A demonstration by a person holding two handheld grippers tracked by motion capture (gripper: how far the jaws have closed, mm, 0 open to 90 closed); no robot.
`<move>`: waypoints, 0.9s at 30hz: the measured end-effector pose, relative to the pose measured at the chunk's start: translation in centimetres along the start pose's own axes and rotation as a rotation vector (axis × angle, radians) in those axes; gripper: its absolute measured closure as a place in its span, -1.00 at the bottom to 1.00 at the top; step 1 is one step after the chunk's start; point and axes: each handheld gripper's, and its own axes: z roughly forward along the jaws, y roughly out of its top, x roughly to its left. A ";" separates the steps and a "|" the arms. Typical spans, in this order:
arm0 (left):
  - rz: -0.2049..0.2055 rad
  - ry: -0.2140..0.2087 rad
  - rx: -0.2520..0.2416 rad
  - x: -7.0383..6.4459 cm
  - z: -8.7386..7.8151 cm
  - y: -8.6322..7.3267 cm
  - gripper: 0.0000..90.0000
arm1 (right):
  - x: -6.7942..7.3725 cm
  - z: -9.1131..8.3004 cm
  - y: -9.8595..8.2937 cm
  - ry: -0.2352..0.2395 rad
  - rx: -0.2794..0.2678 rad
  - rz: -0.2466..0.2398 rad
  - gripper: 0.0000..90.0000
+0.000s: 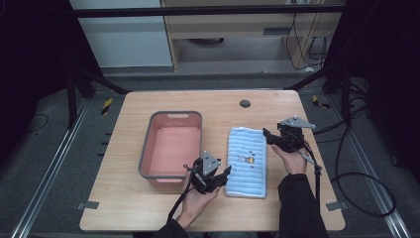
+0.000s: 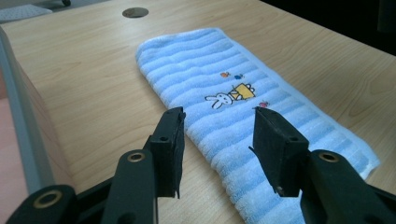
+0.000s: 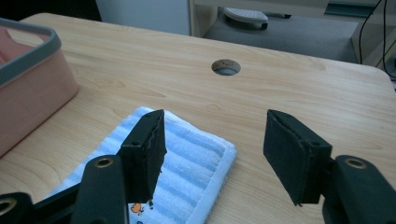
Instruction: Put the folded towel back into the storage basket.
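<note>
The towel [image 1: 246,162] lies flat on the surface [image 1: 124,148], folded into a long strip between the two grippers and just beside the pink basin [image 1: 172,144]. It is soft, light terry that looks likely to sag and unfold if lifted from one spot, so it is best pinched at two corners or along a folded edge, through all the layers. Its long axis runs away from the person, toward the cable hole [image 1: 244,103] at the far side of the surface, and the small rabbit picture [image 2: 232,95] sits about midway along it. The left gripper [image 1: 224,174] hovers at the near end, its fingers [image 2: 170,140] spread wide with the near edge of the towel below and between them. The right gripper [image 1: 268,135] hovers at the far right corner, fingers [image 3: 148,144] also wide apart and empty, that corner lying under its left finger.
</note>
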 end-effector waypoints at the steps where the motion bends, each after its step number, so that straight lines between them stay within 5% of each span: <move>1: 0.003 0.002 0.010 -0.1 0.3 -0.2 0.18 | 0.0 0.3 -0.2 -0.002 0.008 -0.006 -0.09; 27: 0.006 0.039 0.122 -0.9 3.5 -2.7 0.09 | -0.2 4.1 -2.0 -0.007 0.094 0.000 0.01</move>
